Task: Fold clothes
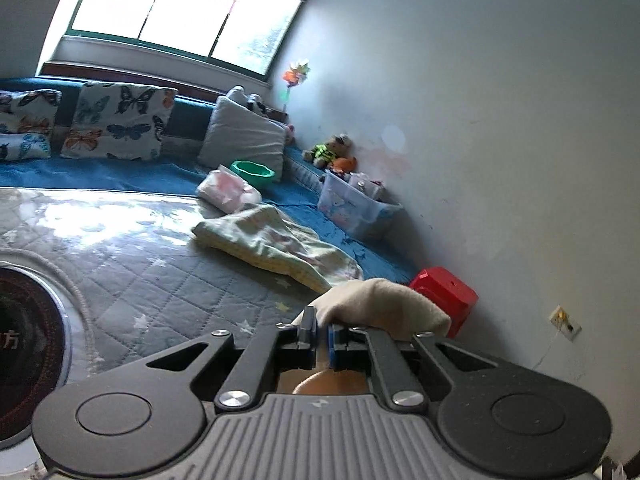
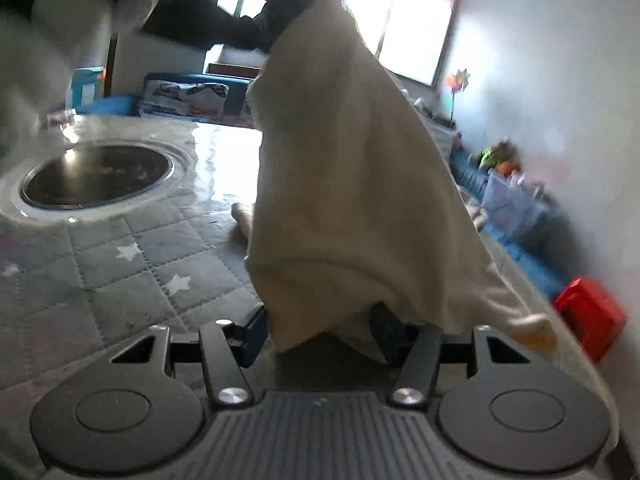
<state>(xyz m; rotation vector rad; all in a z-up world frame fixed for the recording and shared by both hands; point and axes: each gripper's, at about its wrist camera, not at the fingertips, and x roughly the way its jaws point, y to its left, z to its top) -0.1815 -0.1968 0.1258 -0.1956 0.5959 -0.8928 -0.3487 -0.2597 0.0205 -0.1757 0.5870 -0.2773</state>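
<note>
Left gripper (image 1: pixel 320 334) low over quilt (image 1: pixel 132 276), jaws clamped on cream cloth (image 1: pixel 384 304). Right gripper (image 2: pixel 320 330) level, jaws apart, cloth draped between them and rising high ahead.

One character can be read: "方", in pale print on the dark round plate (image 1: pixel 28 344) set into the worktop, at the left edge of the left wrist view. The plate's (image 2: pixel 98 176) other markings are too blurred to read.

The cream cloth (image 2: pixel 344 184) hangs lifted in a tall peak (soft folds), its lower edge bunched above the quilted surface.
</note>
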